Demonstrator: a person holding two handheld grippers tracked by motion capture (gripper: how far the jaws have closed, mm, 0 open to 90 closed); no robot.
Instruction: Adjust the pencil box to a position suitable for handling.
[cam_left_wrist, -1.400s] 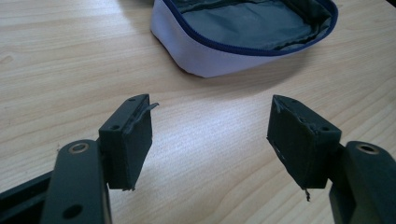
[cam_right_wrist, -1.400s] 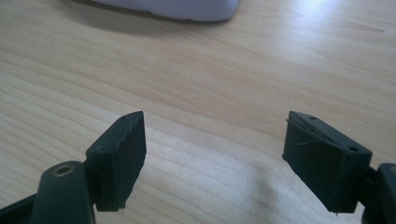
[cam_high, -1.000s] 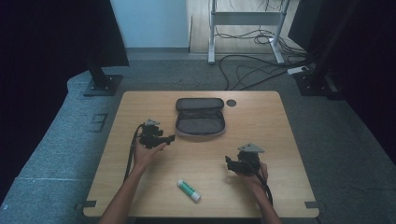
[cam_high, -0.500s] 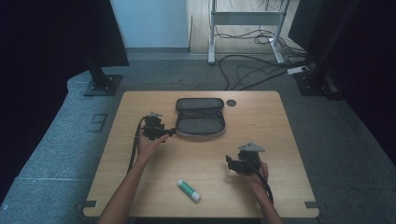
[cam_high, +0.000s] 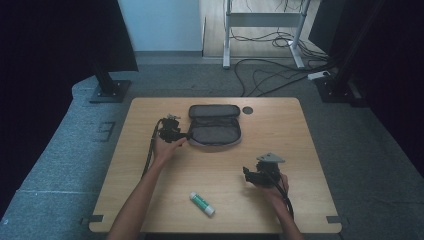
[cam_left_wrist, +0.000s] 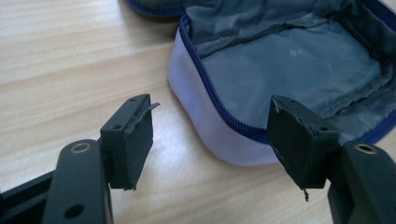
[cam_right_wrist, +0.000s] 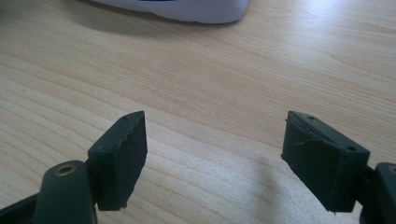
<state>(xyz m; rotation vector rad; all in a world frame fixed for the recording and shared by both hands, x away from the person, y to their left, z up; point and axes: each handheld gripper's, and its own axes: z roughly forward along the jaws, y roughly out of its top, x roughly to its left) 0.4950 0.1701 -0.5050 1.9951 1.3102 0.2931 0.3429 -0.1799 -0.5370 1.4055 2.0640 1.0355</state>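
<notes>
Lying on the table (cam_high: 280, 130) are one open pouch (cam_high: 215, 131), one glue stick (cam_high: 202, 204) and one small dark disc (cam_high: 247, 110), and two grippers are held over the wood, one in each hand. The left gripper (cam_high: 172, 131) is seen just left of the pouch, at its left end; in the left gripper view its jaws are spread wide, nothing is held between them, and the pouch's pale rounded corner with its blue zipper (cam_left_wrist: 219, 105) lies ahead in the gap, though whether it is touched cannot be told. The right gripper (cam_high: 257, 175) is held in front of the pouch and to its right, well apart from it; in the right gripper view its jaws are likewise spread wide over bare wood, nothing is gripped, and only the pouch's pale edge (cam_right_wrist: 177, 9) is seen far ahead. The pouch is placed near the table's far edge, its long axis running left to right, its lid folded back toward the far side and its grey lining (cam_left_wrist: 299, 70) exposed. The glue stick is found well in front of the pouch, near the front edge, lying flat, its long axis slanted from far-left to near-right, with the white end nearest the person. The disc is just beyond the pouch's far right corner.
</notes>
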